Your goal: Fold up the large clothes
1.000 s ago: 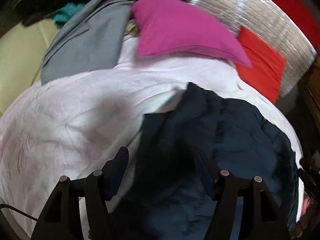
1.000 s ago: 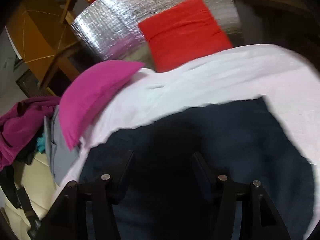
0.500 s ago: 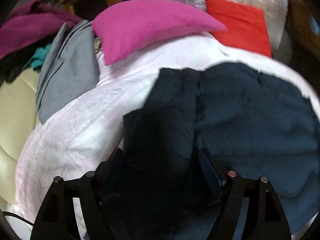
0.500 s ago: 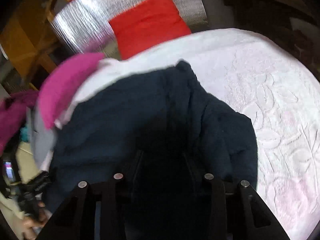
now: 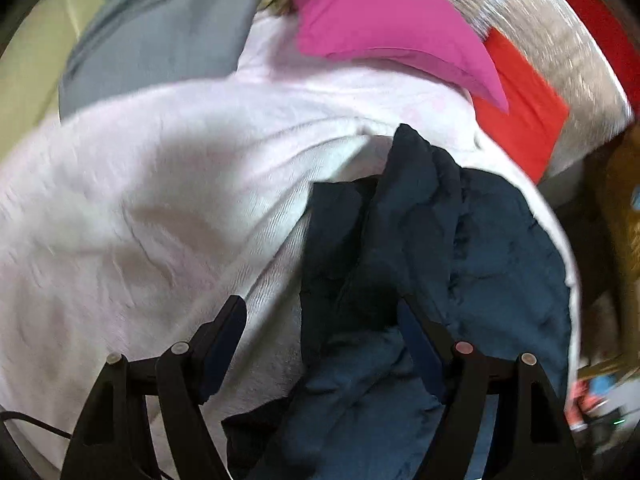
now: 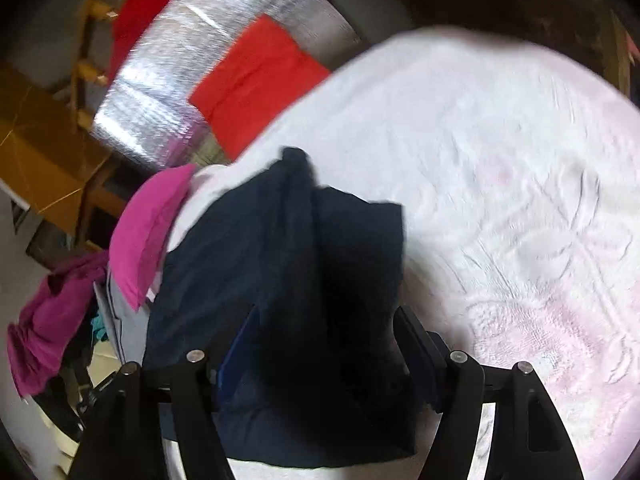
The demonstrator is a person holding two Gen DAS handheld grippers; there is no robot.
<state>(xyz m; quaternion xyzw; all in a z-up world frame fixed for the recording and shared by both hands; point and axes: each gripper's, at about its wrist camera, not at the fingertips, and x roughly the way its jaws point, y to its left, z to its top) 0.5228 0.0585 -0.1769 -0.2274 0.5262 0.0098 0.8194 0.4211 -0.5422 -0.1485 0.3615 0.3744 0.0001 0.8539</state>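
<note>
Left to right in the left wrist view: grey garment (image 5: 160,28) top left, magenta pillow (image 5: 384,20) at top centre, red cloth (image 5: 520,116) on a silver foil mat (image 5: 560,52) at right. All sit around a pale pink embossed bedspread (image 5: 140,184) covering the bed.

The task's thing, a dark navy garment (image 5: 460,240), lies bunched on the bedspread, right of centre in this view, partly doubled over with a raised ridge running away from the camera.

Left gripper (image 5: 320,344): fingers spread wide, holding nothing; they straddle the garment's left edge, one finger over bedspread, one over navy cloth.

Right wrist view: magenta clothes pile (image 6: 52,320) far left, then the pillow, then the navy garment centre, bare bedspread to the right. Right gripper (image 6: 324,344): fingers opening, navy cloth between them, pads apparently not pressing on it; contact is dark and hard to read.

Risks, as judgement:
- The fold is loose and lumpy, so it may slump open once free.
- A left pinch at this edge could catch the bedspread along with the garment, dragging both.
- Motion blur suggests fast moves, which could skew the edges.
</note>
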